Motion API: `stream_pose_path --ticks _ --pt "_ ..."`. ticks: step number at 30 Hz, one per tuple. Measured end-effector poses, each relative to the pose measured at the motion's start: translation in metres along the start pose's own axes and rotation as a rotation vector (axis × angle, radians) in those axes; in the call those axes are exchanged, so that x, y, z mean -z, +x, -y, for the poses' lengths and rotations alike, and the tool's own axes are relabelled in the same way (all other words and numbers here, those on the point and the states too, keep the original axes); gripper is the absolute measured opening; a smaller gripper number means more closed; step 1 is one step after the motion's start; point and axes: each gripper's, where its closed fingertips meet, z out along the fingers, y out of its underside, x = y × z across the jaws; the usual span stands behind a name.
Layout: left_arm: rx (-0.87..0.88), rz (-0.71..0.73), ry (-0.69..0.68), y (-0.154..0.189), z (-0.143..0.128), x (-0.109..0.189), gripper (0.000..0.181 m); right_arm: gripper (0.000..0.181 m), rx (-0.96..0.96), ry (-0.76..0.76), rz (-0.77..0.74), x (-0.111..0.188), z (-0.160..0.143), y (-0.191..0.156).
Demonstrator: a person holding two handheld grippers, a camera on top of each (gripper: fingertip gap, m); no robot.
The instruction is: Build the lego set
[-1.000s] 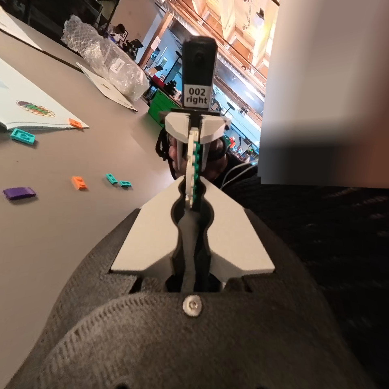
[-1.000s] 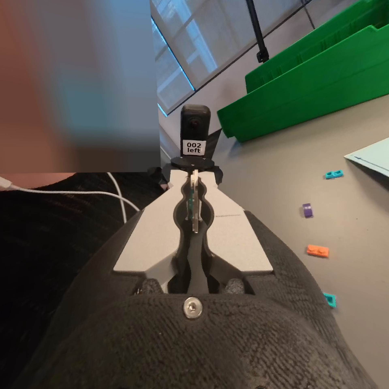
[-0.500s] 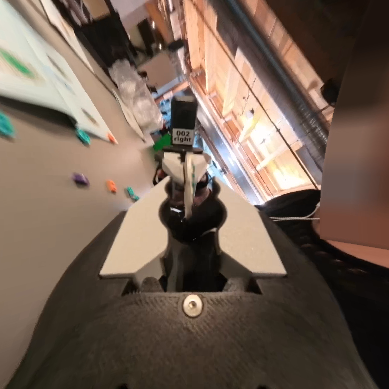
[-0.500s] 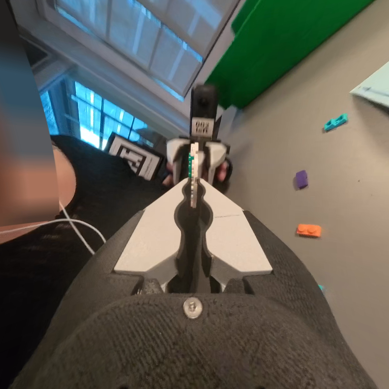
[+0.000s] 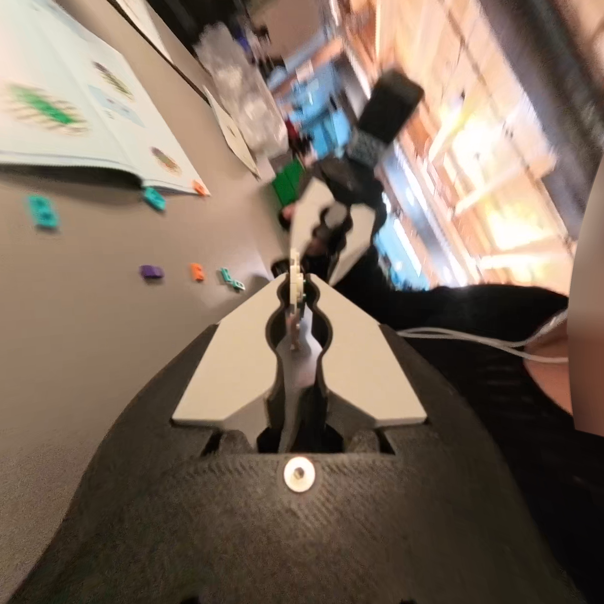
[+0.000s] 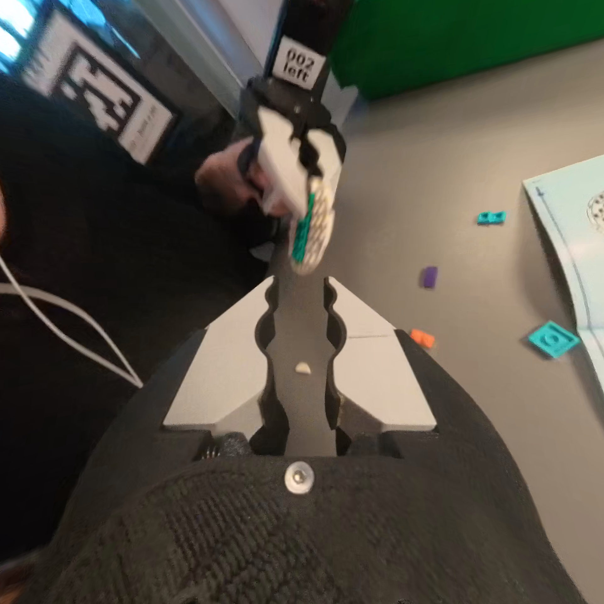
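Observation:
The lego build is a white oval plate with green bricks on one face (image 6: 312, 228). My left gripper (image 5: 295, 277) is shut on it, and it stands edge-on between the fingers in the left wrist view (image 5: 295, 266). In the right wrist view the left gripper (image 6: 313, 196) holds the build above the table, just beyond my right gripper (image 6: 300, 284). My right gripper is open and empty, its jaws wide apart. It shows blurred past the build in the left wrist view (image 5: 327, 228).
Loose pieces lie on the grey table: purple (image 6: 428, 277), orange (image 6: 422, 338), teal square (image 6: 552, 340), small teal (image 6: 492, 217), a tiny white piece (image 6: 303, 367). An instruction booklet (image 6: 572, 245) lies to the right. Green bins (image 6: 457, 39) stand behind. A person's dark clothing is at the left. Some 5 centimetres of space lies between my two pairs of fingers.
Both grippers held the build between them. My right gripper has opened, let go and drawn back. My left gripper keeps the build and has tilted.

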Motion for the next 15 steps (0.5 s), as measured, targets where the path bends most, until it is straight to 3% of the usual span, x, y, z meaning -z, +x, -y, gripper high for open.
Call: stream_pose_path --ticks 4,6,10,15 --pt "0.208 0.042 0.196 -0.021 -0.009 0.019 0.007 0.026 0.169 -0.113 -0.028 -0.005 -0.058 -0.018" --pt "0.282 0.04 0.232 -0.025 -0.02 0.019 0.007 0.038 0.266 -0.154 0.001 -0.01 -0.078 -0.028" --pt "0.308 0.063 0.242 -0.028 -0.037 0.012 0.008 0.044 0.392 -0.193 0.03 -0.019 -0.095 -0.027" --pt "0.284 0.079 0.24 -0.03 -0.042 0.011 0.008 0.033 0.469 -0.312 0.045 -0.03 -0.112 -0.012"
